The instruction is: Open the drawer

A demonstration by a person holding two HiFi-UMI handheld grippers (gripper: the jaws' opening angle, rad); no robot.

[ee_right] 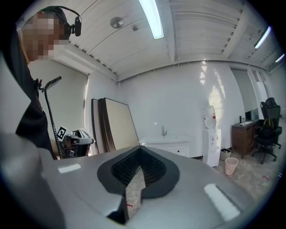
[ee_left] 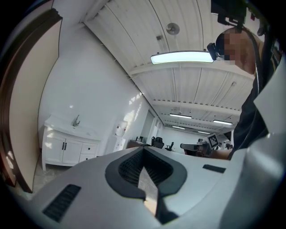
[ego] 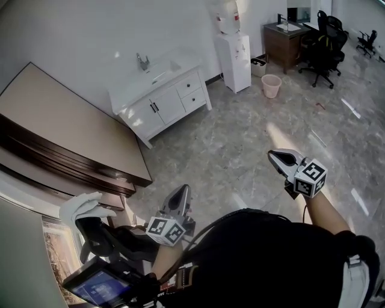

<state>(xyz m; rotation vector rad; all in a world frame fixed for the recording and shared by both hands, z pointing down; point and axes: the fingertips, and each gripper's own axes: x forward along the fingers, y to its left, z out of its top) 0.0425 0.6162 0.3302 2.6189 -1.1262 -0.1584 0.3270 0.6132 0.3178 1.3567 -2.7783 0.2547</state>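
Drawers (ego: 192, 91) sit at the right end of a white sink cabinet (ego: 157, 108) by the far wall, well apart from both tools across the floor (ego: 240, 144). Left tool (ego: 181, 191) and right tool (ego: 274, 156) are each clenched on nothing. Their cubes (ego: 311, 178) carry black square markers. The red label on the dispenser bottle (ego: 228, 17) is too small to read.

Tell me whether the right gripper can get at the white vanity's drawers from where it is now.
Probably not yet. The right gripper hangs well short of the drawers, with a stretch of floor between. Nothing seems to block the way, so walking closer should do; its jaws are shut.
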